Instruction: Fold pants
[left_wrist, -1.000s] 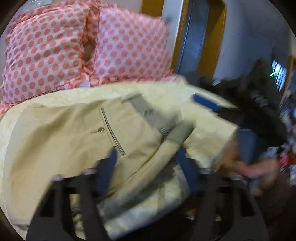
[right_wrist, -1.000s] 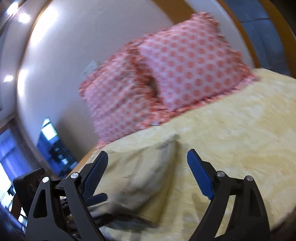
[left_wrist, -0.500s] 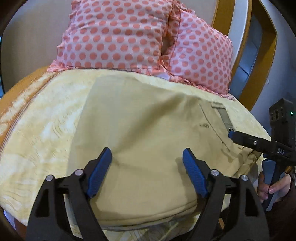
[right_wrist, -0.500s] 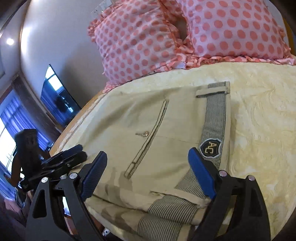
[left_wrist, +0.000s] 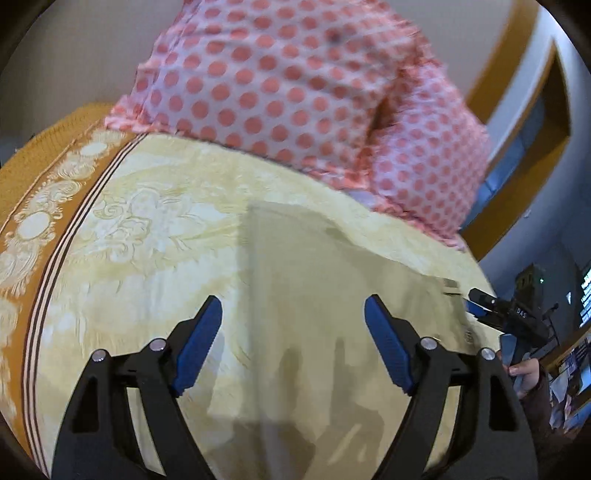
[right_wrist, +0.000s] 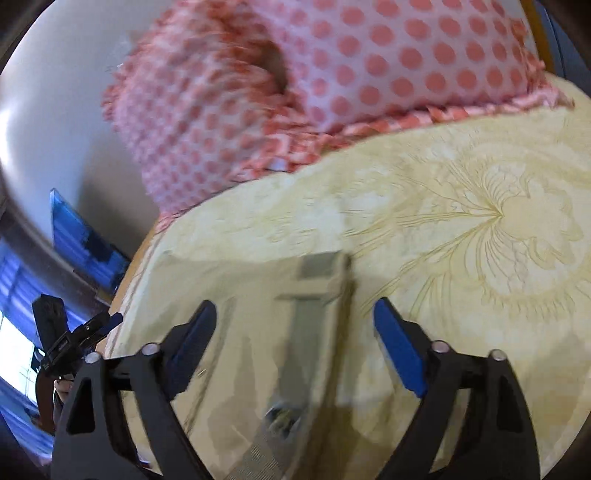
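Khaki pants (left_wrist: 325, 295) lie folded and flat on the yellow bedspread (left_wrist: 155, 236), near the bed's front edge. In the right wrist view the pants (right_wrist: 236, 295) show a grey striped waistband (right_wrist: 306, 332) with a badge. My left gripper (left_wrist: 293, 332) is open and empty, hovering over the pants' left part. My right gripper (right_wrist: 295, 336) is open and empty over the waistband end. Each gripper shows at the edge of the other's view: the right gripper (left_wrist: 480, 301) and the left gripper (right_wrist: 107, 321).
Two pink polka-dot pillows (left_wrist: 295, 85) stand at the head of the bed, behind the pants. An orange patterned border (left_wrist: 37, 221) runs along the bedspread's left side. A wooden door frame (left_wrist: 517, 122) is at the right.
Both grippers have drawn back and swung outward, left to the left, right to the right. The pants now look smaller and lower in both views. Both grippers stay open.
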